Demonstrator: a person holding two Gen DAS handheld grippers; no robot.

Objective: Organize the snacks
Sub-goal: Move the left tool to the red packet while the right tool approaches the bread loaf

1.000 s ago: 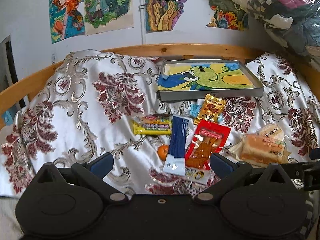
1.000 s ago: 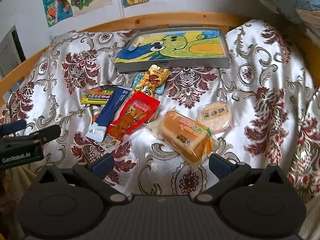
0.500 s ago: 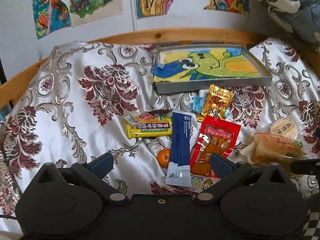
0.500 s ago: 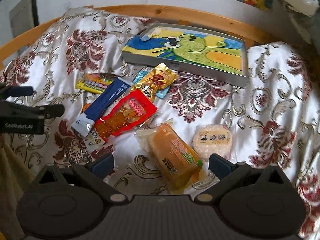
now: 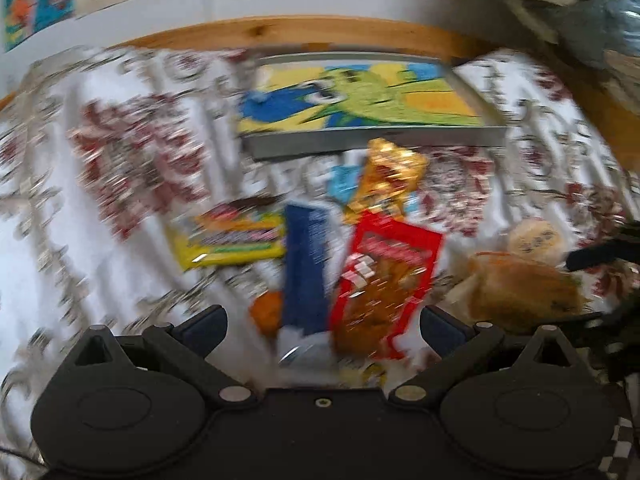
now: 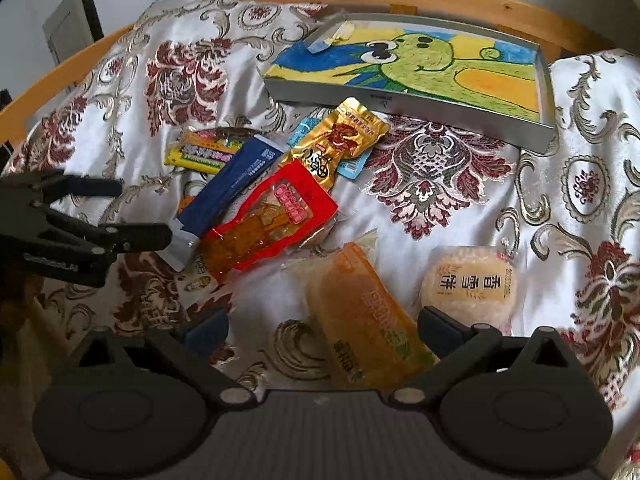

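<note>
Both of your hand-held grippers have dropped closer to the snacks since half a second ago: the right hand-held gripper now hangs directly over the orange bread pack, its jaws spread wide and empty on either side of it, and the left view has blurred with motion. Your left hand-held gripper is likewise wide open and holding nothing, with the blue packet and red packet ahead of its fingers. You look to be at the first pick, nothing yet moved into the grey tray with the dinosaur drawing, which lies at the far side of the bed. The round rice cake sits just beside the bread. Next, lower the right jaws around the bread's width and close gently, since the soft wrapper may slip or crush.
</note>
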